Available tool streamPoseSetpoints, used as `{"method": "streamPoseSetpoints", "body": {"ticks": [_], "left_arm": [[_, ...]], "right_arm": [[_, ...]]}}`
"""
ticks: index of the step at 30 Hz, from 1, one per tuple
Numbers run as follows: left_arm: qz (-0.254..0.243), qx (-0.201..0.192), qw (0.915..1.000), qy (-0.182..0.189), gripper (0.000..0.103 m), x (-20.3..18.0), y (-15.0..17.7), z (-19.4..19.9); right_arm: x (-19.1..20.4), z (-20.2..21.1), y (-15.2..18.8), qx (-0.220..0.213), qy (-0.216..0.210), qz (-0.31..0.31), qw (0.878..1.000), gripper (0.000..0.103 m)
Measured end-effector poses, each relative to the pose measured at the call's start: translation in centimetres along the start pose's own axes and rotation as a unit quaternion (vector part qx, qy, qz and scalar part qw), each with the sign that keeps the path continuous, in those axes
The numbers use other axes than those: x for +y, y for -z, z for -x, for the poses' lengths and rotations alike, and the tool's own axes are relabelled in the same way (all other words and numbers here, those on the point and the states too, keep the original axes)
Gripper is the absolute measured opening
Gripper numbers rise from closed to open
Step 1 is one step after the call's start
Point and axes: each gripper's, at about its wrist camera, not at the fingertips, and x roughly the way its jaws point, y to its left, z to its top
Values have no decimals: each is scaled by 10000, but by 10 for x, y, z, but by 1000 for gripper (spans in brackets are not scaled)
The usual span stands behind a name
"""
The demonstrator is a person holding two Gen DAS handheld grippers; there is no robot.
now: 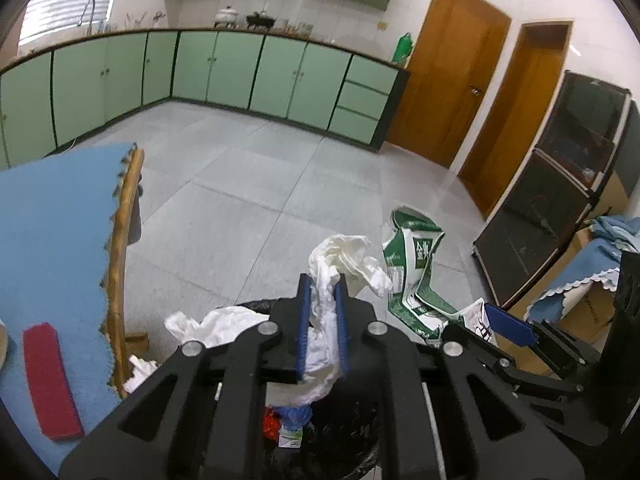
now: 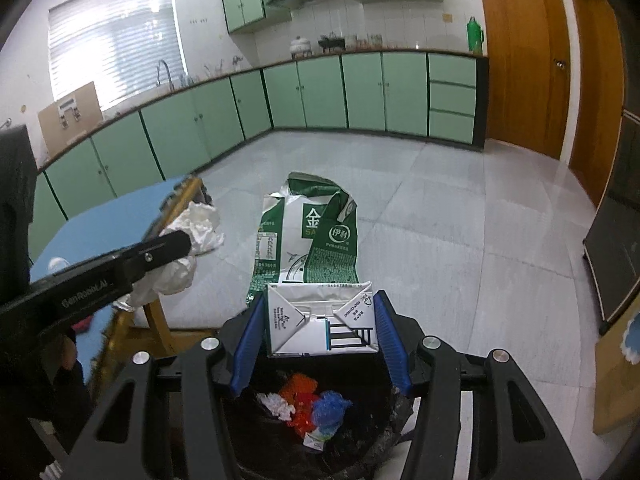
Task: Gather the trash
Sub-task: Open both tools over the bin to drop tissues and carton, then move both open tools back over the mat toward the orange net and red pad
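My left gripper (image 1: 322,284) is shut on crumpled white tissue (image 1: 340,260) and holds it above a black-lined trash bin (image 1: 352,432). The bin holds red, blue and white scraps (image 2: 308,408). My right gripper (image 2: 320,300) is shut on a flattened green-and-white milk carton (image 2: 316,248), also over the bin (image 2: 360,452). The carton shows in the left wrist view (image 1: 416,268), to the right of the tissue. The left gripper with its tissue (image 2: 192,248) shows at the left of the right wrist view.
A table with a blue cloth (image 1: 52,232) and a wooden edge stands left of the bin; a red pad (image 1: 48,380) lies on it. More white tissue (image 1: 212,324) lies by the bin rim. A dark cabinet (image 1: 560,184) and boxes stand at the right. Grey tiled floor (image 1: 248,168) lies ahead.
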Motion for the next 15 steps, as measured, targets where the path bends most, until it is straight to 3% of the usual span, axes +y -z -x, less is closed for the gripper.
{"method": "streamPoseSetpoints", "body": {"ticks": [5,7,11,15], "left_arm": [[157,122,9998,-74,27,11,-1,-8],[191,103,9997,-93,40,14,0,-5],[269,99,9996,-82,42,18,0,1],[299,-84,9995,-87,51,24,-6,20]], "right_arm": [[-7,-13,4,178,146,-113,9997,71],[-9,-13,2,161,191,-143,9996,76],[-7,-11,-4,96,310,-184,9993,83],[-7,0,-4,-14,370,-281,9989,93]]}}
